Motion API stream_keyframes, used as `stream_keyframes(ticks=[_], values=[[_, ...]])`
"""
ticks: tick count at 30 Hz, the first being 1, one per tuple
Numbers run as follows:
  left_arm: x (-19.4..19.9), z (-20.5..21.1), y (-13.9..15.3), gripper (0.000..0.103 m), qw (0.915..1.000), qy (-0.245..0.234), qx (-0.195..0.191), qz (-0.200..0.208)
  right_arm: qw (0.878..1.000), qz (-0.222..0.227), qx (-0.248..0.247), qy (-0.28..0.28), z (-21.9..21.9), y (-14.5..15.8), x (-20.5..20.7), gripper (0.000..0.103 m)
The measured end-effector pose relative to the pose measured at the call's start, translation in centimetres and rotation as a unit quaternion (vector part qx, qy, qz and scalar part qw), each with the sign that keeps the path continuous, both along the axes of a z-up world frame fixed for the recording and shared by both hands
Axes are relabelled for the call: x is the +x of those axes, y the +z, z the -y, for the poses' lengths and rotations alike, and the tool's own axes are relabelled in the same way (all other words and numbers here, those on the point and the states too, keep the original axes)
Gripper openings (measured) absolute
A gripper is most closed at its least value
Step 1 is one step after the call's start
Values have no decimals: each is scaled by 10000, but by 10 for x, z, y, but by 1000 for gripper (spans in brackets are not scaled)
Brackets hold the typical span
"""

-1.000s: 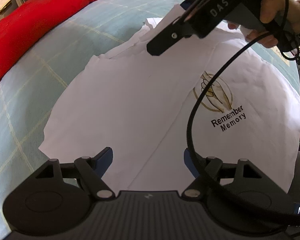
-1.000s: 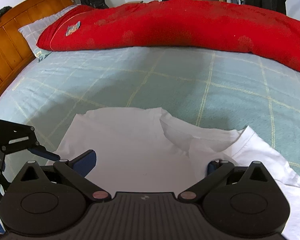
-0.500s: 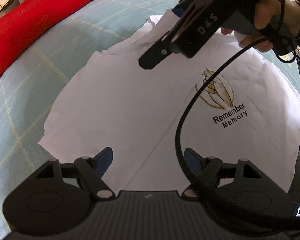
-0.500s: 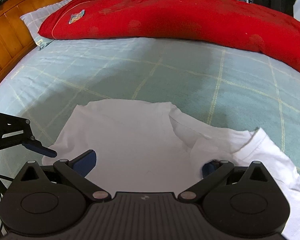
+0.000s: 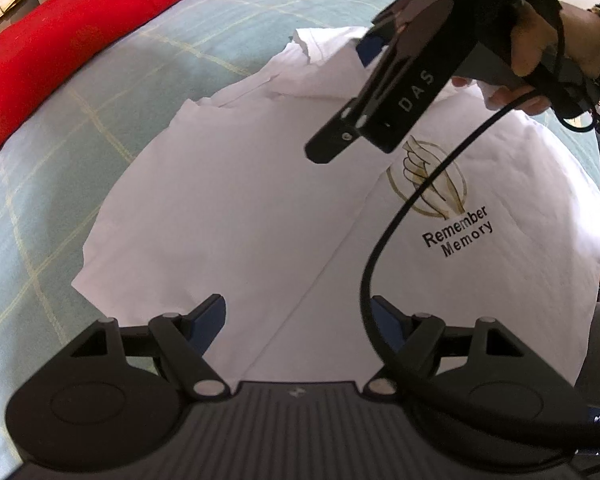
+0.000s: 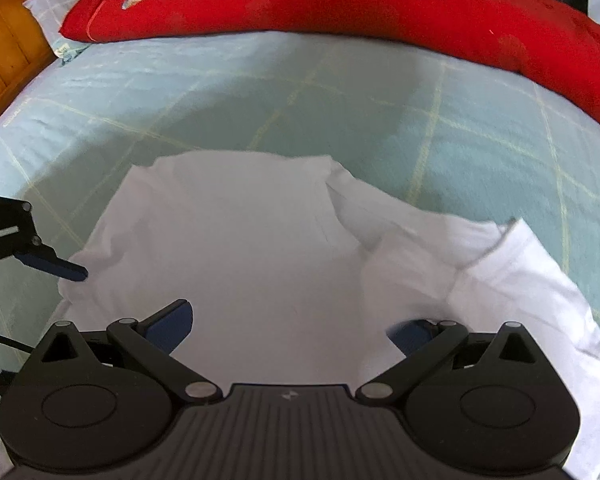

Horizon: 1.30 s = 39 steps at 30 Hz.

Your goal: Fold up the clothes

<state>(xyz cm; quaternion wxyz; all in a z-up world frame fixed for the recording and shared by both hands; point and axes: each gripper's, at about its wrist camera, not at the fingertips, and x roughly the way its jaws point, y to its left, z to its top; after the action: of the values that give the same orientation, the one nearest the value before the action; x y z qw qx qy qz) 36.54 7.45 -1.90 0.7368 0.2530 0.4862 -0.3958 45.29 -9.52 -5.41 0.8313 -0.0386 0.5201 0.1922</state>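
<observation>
A white T-shirt (image 5: 240, 200) printed "Remember Memory" lies on the bed with one side folded over its middle. My left gripper (image 5: 298, 316) hovers open over the shirt's near edge with nothing between its fingers. My right gripper (image 5: 346, 100), held by a hand, points steeply down over the shirt's far end near the crumpled sleeve. In the right wrist view the right gripper (image 6: 292, 324) stands wide open just above the T-shirt (image 6: 240, 240). Its right pad is partly hidden by a raised fold of cloth. A finger of the left gripper (image 6: 60, 268) shows at the left edge.
The shirt rests on a pale blue checked bedsheet (image 6: 260, 100). A long red quilt (image 6: 340, 0) lies along the far side, with a pillow (image 6: 48, 4) and wooden headboard (image 6: 0, 40) at the left. A black cable (image 5: 400, 220) loops across the left wrist view.
The right gripper has sunk toward the shirt and tipped further down, so the cloth looks closer in its view. The left gripper has stayed still.
</observation>
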Motion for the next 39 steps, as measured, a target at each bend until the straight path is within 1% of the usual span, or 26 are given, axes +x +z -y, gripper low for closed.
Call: stream_keyframes(ticks=[10, 20, 33, 37, 39], values=[[-1, 21, 1, 79, 9998, -185, 13, 4, 9995, -85, 87, -287, 31, -1, -11, 103], [-2, 32, 1, 79, 9997, -263, 14, 0, 9978, -52, 496, -431, 44, 0, -12, 103], [1, 15, -1, 79, 9999, -108, -5, -29, 9958, 10, 848, -353, 30, 0, -5, 103], [2, 7, 0, 79, 10000, -42, -23, -18, 9951, 13, 825, -547, 31, -3, -4, 103], [3, 2, 0, 79, 10000, -6, -43, -24, 9933, 27, 977, -625, 35, -1, -9, 103]])
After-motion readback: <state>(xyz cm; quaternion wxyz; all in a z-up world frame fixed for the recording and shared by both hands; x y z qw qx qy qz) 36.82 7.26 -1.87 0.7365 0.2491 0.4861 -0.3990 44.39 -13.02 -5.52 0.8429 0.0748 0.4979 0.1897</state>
